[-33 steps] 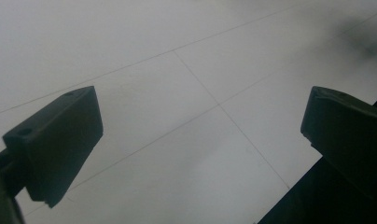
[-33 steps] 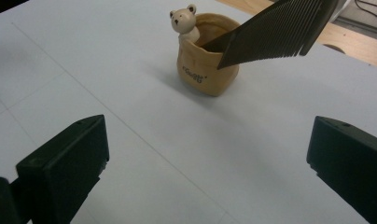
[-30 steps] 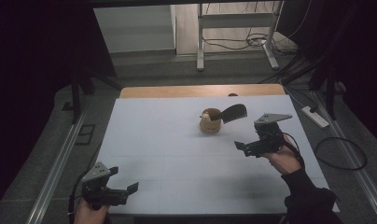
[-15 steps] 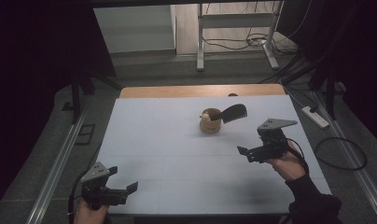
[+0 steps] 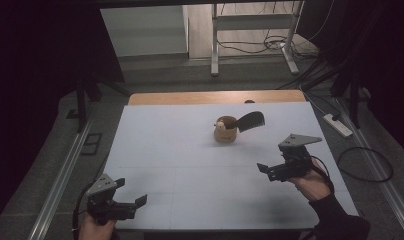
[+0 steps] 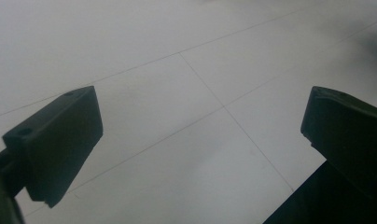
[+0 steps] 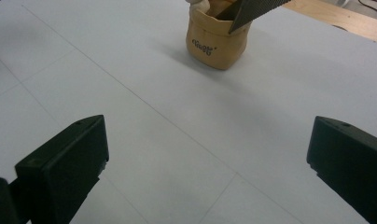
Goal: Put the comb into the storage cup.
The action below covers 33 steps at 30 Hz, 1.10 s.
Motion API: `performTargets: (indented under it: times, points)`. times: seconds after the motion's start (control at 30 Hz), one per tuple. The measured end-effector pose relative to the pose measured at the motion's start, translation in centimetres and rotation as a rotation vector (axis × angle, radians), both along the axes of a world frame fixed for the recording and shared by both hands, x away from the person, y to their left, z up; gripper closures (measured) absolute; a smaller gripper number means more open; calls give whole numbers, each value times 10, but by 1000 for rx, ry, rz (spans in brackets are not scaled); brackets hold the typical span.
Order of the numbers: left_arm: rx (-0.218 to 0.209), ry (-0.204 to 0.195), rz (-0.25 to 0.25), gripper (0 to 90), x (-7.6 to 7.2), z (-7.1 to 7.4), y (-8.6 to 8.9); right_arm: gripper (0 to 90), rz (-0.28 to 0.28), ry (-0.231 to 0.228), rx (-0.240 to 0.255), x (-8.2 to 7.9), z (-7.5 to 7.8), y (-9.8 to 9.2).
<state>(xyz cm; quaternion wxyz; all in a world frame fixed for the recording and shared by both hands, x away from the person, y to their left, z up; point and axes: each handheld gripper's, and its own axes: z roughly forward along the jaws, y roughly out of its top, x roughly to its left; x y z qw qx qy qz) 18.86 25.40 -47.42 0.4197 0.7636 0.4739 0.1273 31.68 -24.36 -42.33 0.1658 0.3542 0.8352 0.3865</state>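
A small tan fabric pouch stands upright near the middle back of the white table. A dark flat blade-like piece pokes out of it toward the right, and something pale sits at its rim. The right gripper view has the pouch ahead at the top, with the dark piece leaning out. My right gripper hovers at the table's right, open, well short of the pouch; nothing lies between its jaws. My left gripper is open at the near left corner over bare table.
A bare wooden strip runs along the table's far edge. Beyond it stand metal frame legs among floor cables. A power strip and a cable loop lie on the floor to the right. Rails flank the table on both sides.
My right gripper has drawn back toward the near right, away from the pouch. The left gripper has hardly shifted. Both stay open.
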Motion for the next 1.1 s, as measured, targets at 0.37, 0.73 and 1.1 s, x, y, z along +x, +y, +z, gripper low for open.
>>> performTargets:
  times: [0.37, 0.73, 1.1]
  points:
    - [1, 5, 1, 0, 0, 0, 0, 0, -18, 4, 19, -12, -1, -12]
    - [1, 8, 3, 0, 0, 0, 0, 0, -44, 3, 26, -22, -4, -25]
    - [3, 8, 3, 0, 0, 0, 0, 0, -62, 3, 30, -32, -6, -39]
